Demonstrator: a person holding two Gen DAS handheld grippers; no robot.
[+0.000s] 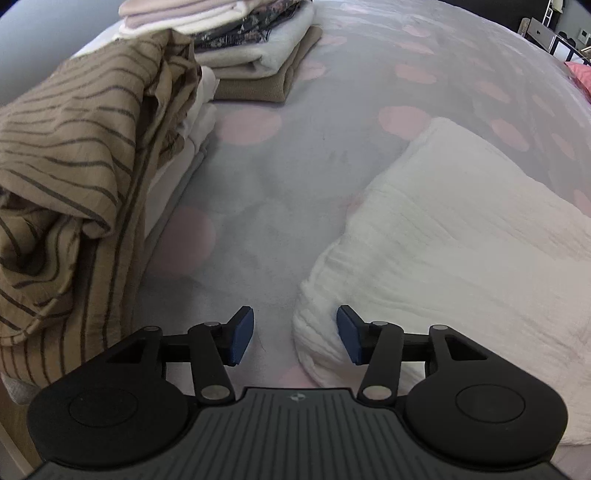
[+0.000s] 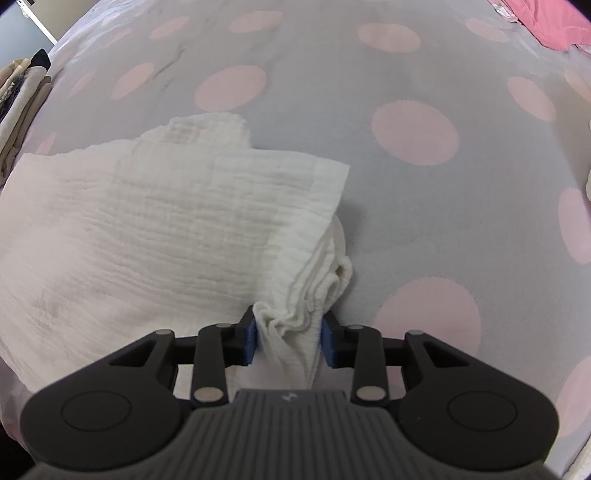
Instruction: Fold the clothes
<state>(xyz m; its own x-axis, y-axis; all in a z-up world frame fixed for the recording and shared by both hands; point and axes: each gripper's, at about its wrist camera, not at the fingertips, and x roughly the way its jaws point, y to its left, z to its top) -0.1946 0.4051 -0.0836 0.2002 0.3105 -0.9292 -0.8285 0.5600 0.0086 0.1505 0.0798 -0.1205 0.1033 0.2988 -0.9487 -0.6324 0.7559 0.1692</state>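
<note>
A white crinkled garment (image 1: 454, 236) lies folded on the grey bedspread with pink dots (image 1: 258, 184). My left gripper (image 1: 295, 334) stands open at the garment's near left corner. That corner reaches in between the jaws beside the right pad (image 1: 349, 334), and neither pad presses on it. In the right wrist view the same white garment (image 2: 166, 221) spreads out to the left. My right gripper (image 2: 290, 341) is shut on a bunched fold of its right edge, with the blue pads (image 2: 250, 339) tight against the cloth.
A crumpled brown striped garment (image 1: 70, 177) is heaped at the left over white fabric. Behind it is a stack of folded clothes (image 1: 251, 48). Pink cloth (image 2: 546, 18) lies at the bed's far right corner. Bedspread (image 2: 424, 129) stretches beyond the garment.
</note>
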